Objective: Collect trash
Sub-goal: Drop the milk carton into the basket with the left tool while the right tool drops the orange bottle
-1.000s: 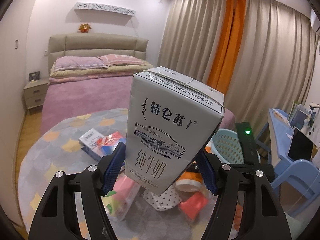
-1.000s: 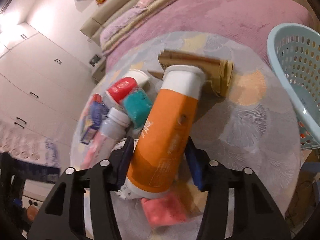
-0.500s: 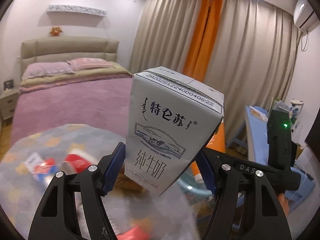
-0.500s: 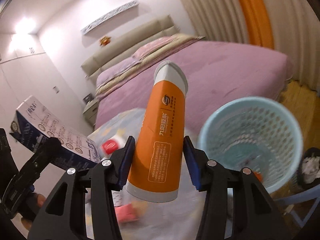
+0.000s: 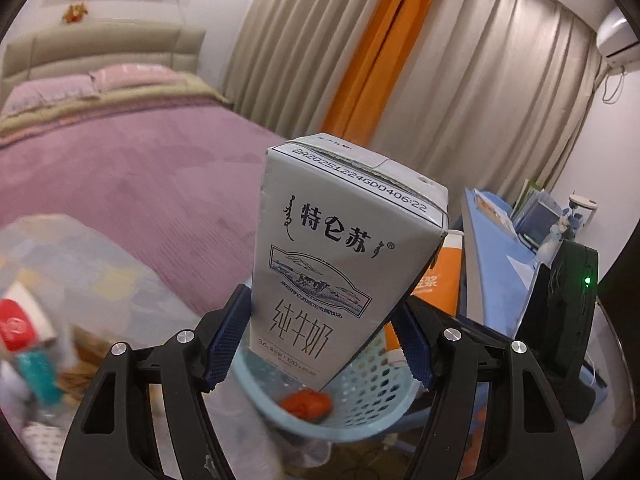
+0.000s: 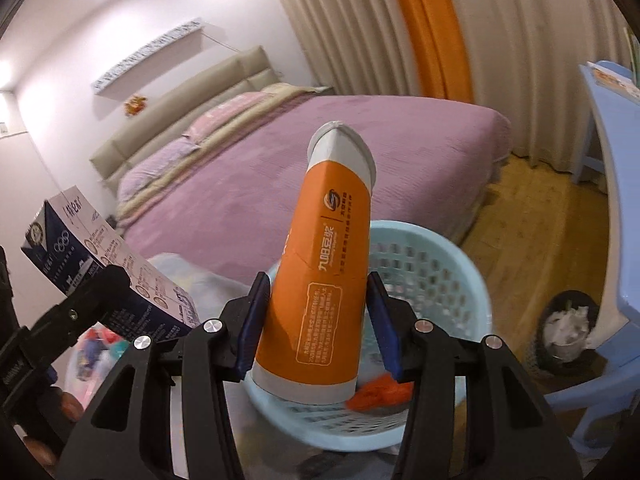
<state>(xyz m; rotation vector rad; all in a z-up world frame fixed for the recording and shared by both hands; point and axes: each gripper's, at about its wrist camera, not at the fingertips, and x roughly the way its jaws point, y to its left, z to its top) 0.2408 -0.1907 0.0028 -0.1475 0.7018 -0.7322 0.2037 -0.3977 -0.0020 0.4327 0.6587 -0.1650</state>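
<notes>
While both views a second ago looked down on the littered table, they now face the bed [image 5: 132, 168] and curtains, with the pale blue basket [image 6: 448, 280] directly beyond both loads; judged, the carry is nearly over and the drop is next.

Basket: lower centre of both views, one orange-red scrap [image 5: 306, 402] inside; near rim cut off by gripper bodies.

Milk carton [image 5: 336, 272]: centre of left view, upright, clamped between the blue pads of the left gripper [image 5: 320, 340]; its base hides part of the basket.

Orange tube [image 6: 324, 276]: centre of right view, cap end away from the camera, pinched by the right gripper [image 6: 318, 320].

Remaining trash: blurred at lower left of left view, a red-and-white item [image 5: 18, 320] barely legible.

Small dark bin [image 6: 568, 332]: lower right of right view, contents unclear.
</notes>
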